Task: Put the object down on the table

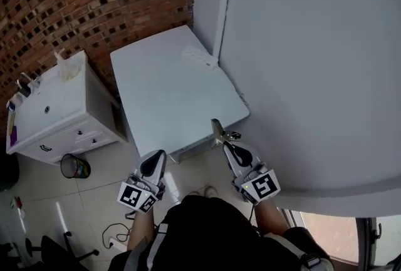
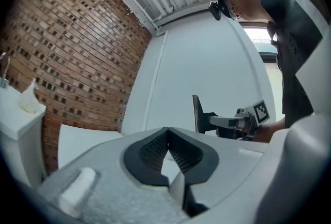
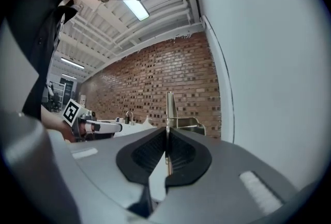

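Bare metal is what your right gripper (image 1: 224, 143) has in its jaws: they are pressed onto a thin, flat metal piece (image 1: 218, 131), held edge-on. In the right gripper view its long axis carries straight on from the jaws, and a small bent part sticks out to one side near the tips. Your left gripper (image 1: 158, 154) hangs lower and further back over the floor, jaws together with nothing between them, so the job looks to belong to your right hand alone.

The white table (image 1: 164, 85) lies ahead of the piece and a little to your left. From the head view the piece's tip sits right at the table's near edge, close to the near right corner; how high above the top it is cannot be told. A move forward and leftward should bring it over the open surface.

Room is generous there: the top is bare apart from a white power strip (image 1: 200, 56) at the far corner. The tight side is your right, where the pale wall (image 1: 313, 63) runs along the table, so I would favour the middle and lay the long axis flat before letting go
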`<state>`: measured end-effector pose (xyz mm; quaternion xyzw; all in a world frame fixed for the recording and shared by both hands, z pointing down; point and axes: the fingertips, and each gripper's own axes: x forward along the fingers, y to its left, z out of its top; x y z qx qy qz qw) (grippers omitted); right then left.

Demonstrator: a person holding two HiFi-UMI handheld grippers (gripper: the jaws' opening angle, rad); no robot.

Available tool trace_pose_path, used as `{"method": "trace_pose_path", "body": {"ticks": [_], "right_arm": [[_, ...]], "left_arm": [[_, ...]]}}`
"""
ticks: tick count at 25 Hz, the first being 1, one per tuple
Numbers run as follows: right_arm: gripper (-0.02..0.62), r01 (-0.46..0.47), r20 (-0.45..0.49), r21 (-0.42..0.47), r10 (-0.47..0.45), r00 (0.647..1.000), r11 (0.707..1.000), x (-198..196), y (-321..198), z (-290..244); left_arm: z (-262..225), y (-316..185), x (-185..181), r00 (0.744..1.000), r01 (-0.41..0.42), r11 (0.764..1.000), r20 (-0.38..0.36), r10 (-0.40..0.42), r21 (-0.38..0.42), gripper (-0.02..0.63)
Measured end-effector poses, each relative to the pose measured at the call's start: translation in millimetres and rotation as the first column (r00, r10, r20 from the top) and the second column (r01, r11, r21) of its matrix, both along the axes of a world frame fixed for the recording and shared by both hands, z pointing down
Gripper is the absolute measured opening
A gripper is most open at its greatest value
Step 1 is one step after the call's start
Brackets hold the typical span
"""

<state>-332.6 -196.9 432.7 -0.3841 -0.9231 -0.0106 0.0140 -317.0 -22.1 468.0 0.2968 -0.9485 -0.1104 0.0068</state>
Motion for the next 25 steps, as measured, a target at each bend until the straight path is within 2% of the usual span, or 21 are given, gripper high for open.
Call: {"method": "trace_pose_path", "body": {"ticks": [4,8,11,15,20,25], "right_arm": [[0.008,0.124,0.035,-0.012,-0.123,0.992,0.992,-22,24,-9],[0.009,0.221,0.035,0.012,-0.221,0.975,0.975,-29,44,7],[0.008,0.282,0.020,-0.015,-0.282,0.959,0.959,-29,53,18],[0.008,0.325,-0.042,-0.055,-0.327,0.944,0.944,-23,55,29],[0.008,0.345,-0.045,-0.066,-0.348,0.936,0.936,-28,60,32],[0.008,0.339,-0.065,-0.127,-0.349,0.935,0.932,-54,67,30]], "left_arm": [[-13,26,3,0.988,0.156,0.988,0.009,-0.156,-0.011,0.000],[-14,32,18,0.971,0.241,0.970,0.014,-0.240,-0.033,0.000],[-6,36,28,0.957,0.290,0.956,0.007,-0.290,-0.037,0.000],[-4,27,37,0.957,0.288,0.957,-0.016,-0.288,-0.036,0.000],[-1,23,22,0.948,0.317,0.948,-0.021,-0.318,-0.042,0.000],[1,22,-23,0.967,0.256,0.959,0.009,-0.256,-0.124,0.000]]}}
